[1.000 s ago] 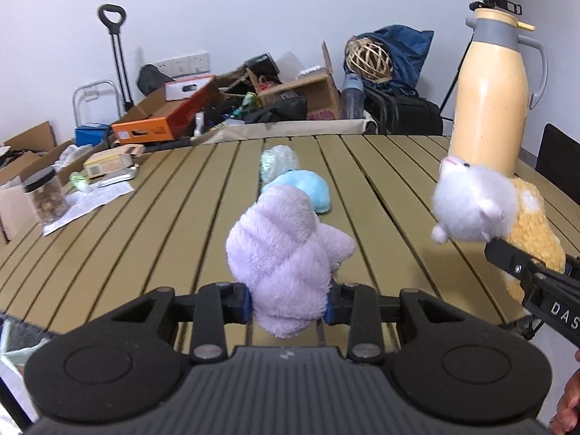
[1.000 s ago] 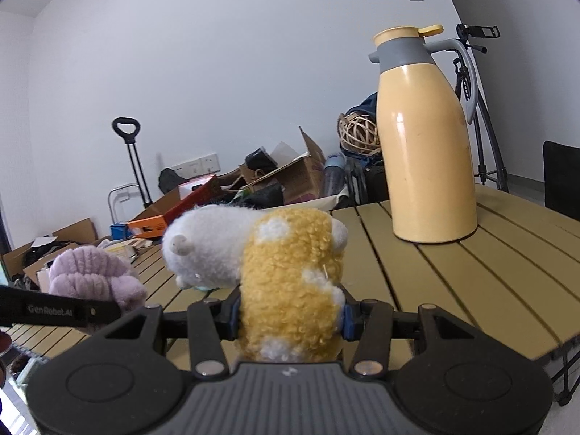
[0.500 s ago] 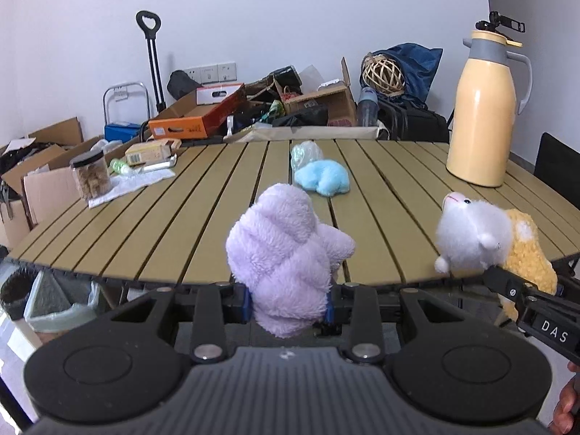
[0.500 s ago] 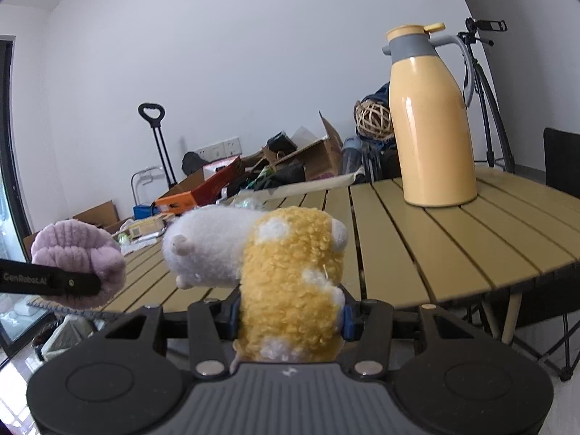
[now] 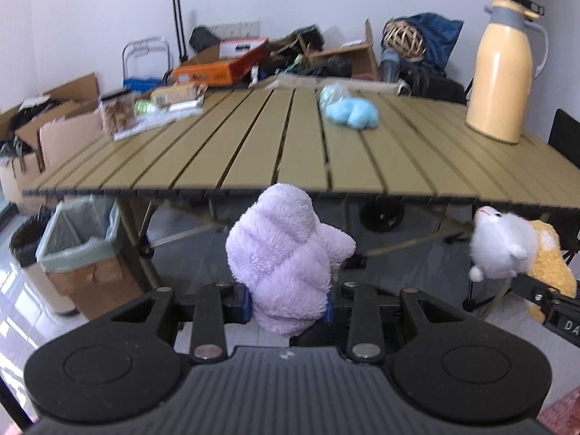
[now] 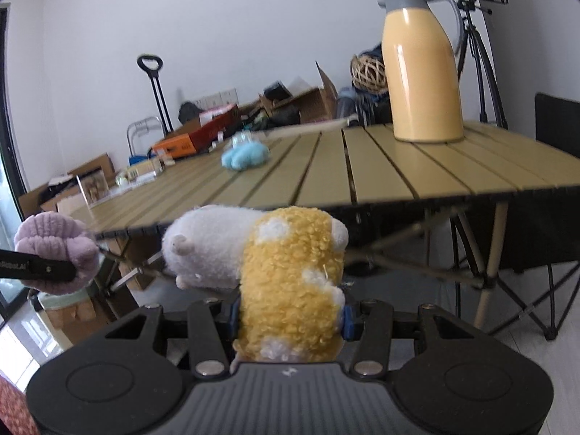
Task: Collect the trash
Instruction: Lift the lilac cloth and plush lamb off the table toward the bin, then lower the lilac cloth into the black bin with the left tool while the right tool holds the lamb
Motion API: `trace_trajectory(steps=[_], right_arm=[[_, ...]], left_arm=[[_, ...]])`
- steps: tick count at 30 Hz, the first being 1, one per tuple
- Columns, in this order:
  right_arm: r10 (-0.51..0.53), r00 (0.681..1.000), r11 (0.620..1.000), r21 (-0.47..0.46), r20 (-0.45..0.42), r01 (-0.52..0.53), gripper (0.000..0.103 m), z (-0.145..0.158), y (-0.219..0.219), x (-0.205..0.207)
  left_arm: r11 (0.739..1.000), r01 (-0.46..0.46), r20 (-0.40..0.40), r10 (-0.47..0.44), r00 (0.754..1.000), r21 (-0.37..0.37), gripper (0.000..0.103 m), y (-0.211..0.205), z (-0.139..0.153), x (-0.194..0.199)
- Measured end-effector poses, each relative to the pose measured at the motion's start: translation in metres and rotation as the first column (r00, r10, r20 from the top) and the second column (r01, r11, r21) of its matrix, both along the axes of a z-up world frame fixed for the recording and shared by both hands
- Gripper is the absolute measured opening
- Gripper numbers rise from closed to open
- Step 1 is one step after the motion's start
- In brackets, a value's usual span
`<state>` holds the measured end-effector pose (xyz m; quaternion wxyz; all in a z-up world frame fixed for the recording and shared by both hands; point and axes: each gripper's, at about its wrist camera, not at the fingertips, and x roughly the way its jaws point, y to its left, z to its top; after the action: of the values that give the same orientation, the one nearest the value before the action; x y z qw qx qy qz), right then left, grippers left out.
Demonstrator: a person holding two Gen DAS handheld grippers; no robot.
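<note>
Fluffy purple plush toy, glossy, perhaps plastic jug, matt slatted table

Looks like a spare room or small office used for storage: plain white walls, a folding slatted camping bench, open cardboard boxes piled along the wall, a hand trolley, a camera tripod in the corner, and a lined bin on the tiled floor

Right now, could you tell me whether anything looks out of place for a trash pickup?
Yes: both grippers carry soft toys, not litter. The left gripper is shut on a purple plush, the right gripper on a yellow-and-white plush, both off the table. A blue plush lies there.
</note>
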<state>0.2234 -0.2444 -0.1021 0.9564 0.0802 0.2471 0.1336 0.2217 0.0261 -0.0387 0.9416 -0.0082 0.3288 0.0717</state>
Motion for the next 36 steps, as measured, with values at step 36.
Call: trace_trajectory(steps=[36], right_arm=[[-0.151, 0.954, 0.984, -0.126, -0.257, 0.122, 0.047, -0.076, -0.003, 0.023]], left_arm=[[0.996, -0.085, -0.417, 0.063, 0.906, -0.035, 0.034, 0.045, -0.134, 0.042]])
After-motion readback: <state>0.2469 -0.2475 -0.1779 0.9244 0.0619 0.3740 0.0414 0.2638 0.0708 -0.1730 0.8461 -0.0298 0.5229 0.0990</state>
